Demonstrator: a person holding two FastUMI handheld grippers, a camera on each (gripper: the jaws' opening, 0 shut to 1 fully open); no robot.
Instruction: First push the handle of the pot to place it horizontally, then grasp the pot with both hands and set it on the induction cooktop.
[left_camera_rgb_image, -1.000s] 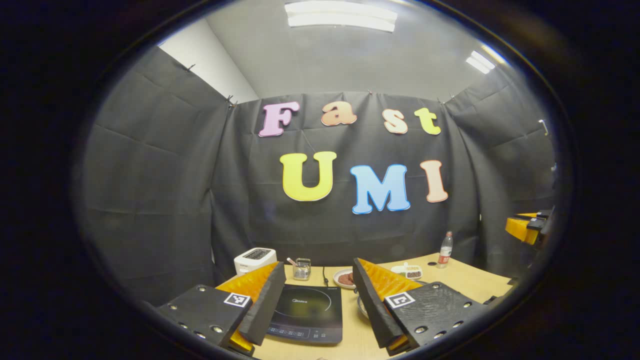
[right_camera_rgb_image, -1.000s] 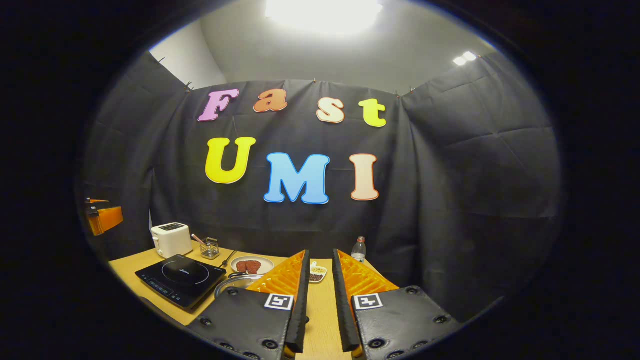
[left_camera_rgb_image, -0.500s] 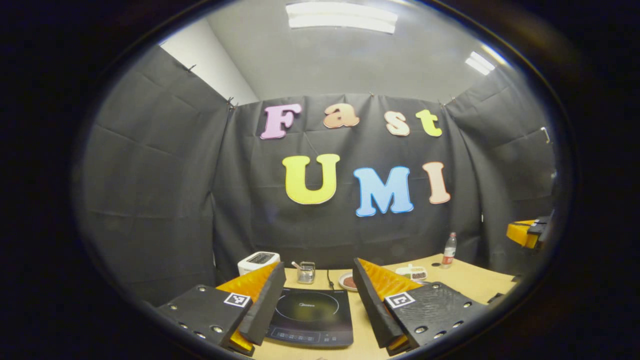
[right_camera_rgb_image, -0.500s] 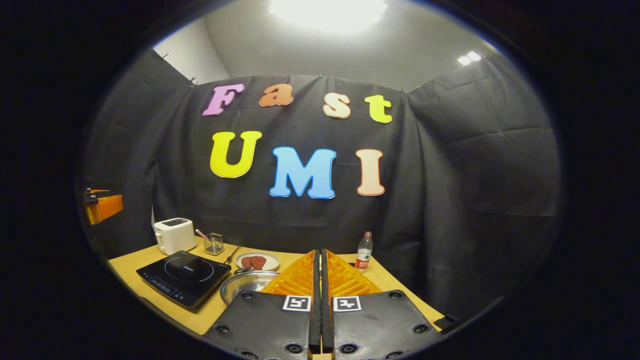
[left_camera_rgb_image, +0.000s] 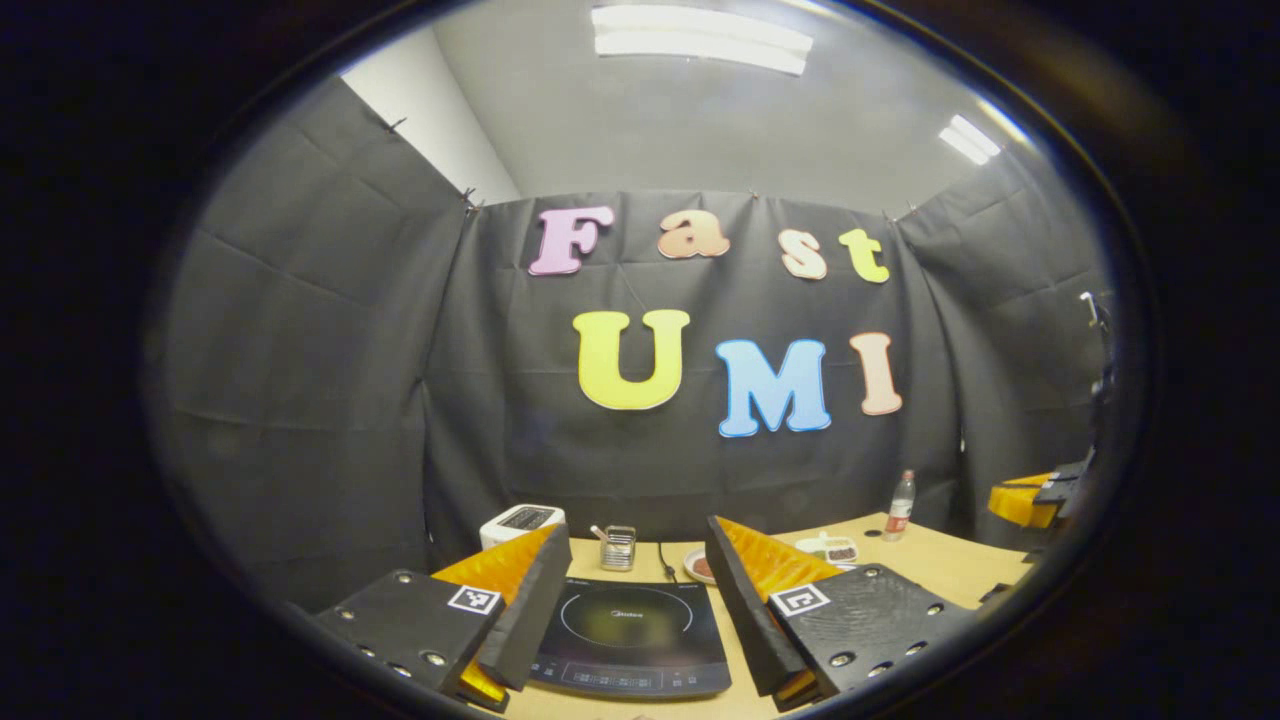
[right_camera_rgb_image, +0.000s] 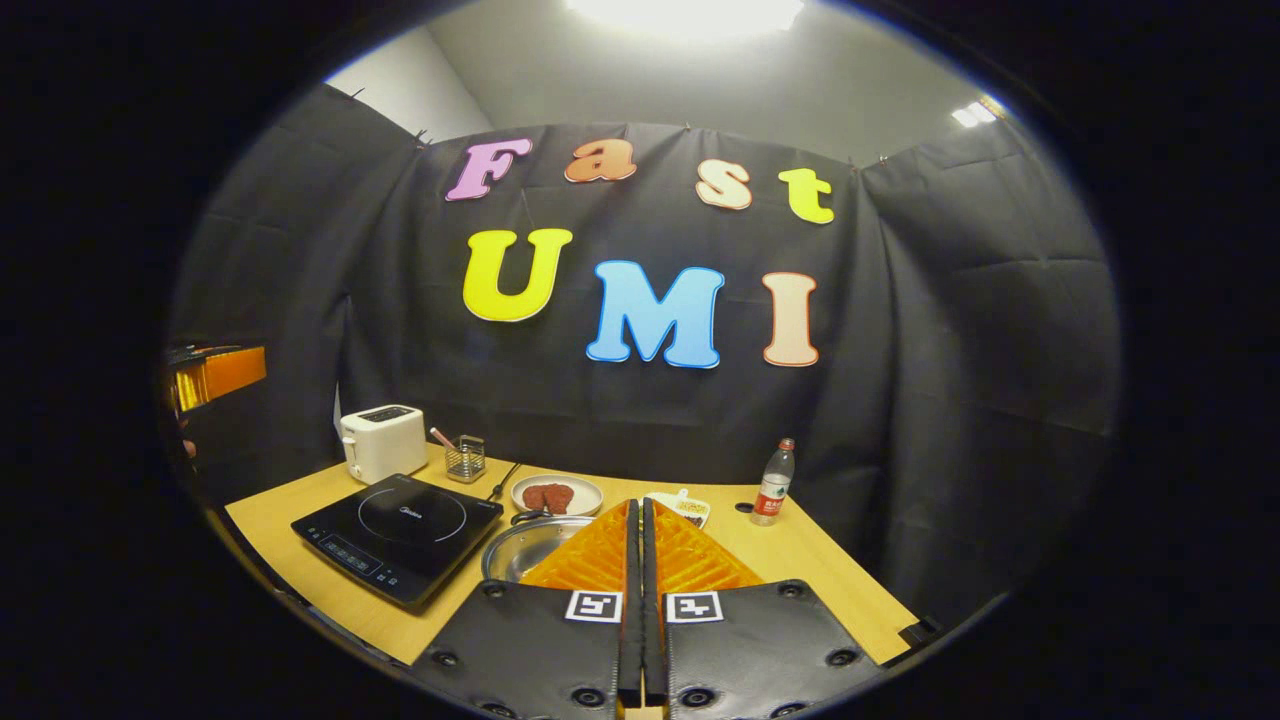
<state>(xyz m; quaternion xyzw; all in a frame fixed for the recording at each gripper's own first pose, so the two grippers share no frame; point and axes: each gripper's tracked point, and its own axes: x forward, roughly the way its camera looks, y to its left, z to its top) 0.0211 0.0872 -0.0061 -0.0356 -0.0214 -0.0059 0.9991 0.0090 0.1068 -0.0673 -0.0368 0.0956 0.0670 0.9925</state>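
Here, each item as it stood:
Left gripper (left_camera_rgb_image: 628, 590): held above the near edge of the table (left_camera_rgb_image: 950, 565), its fingers spread wide apart with nothing between them.
Induction cooktop (left_camera_rgb_image: 630, 635): flat on the table, framed directly between the left gripper's two fingers – in the right gripper view it sat at the left (right_camera_rgb_image: 400, 535).
Right gripper (right_camera_rgb_image: 640, 520): fingers pressed together, nothing clamped, raised over the table's near edge.
Pot (right_camera_rgb_image: 525, 548): on the table just right of the cooktop, directly beyond and left of the right gripper's closed tips – its rim partly hidden behind the left finger.
Pot handle: a dark piece at the pot's far rim; its direction could not be told.
Behind the pot: a plate (right_camera_rgb_image: 556, 494) of reddish food, a toaster (right_camera_rgb_image: 384, 443), a wire holder (right_camera_rgb_image: 466, 458), a bottle (right_camera_rgb_image: 773, 484).
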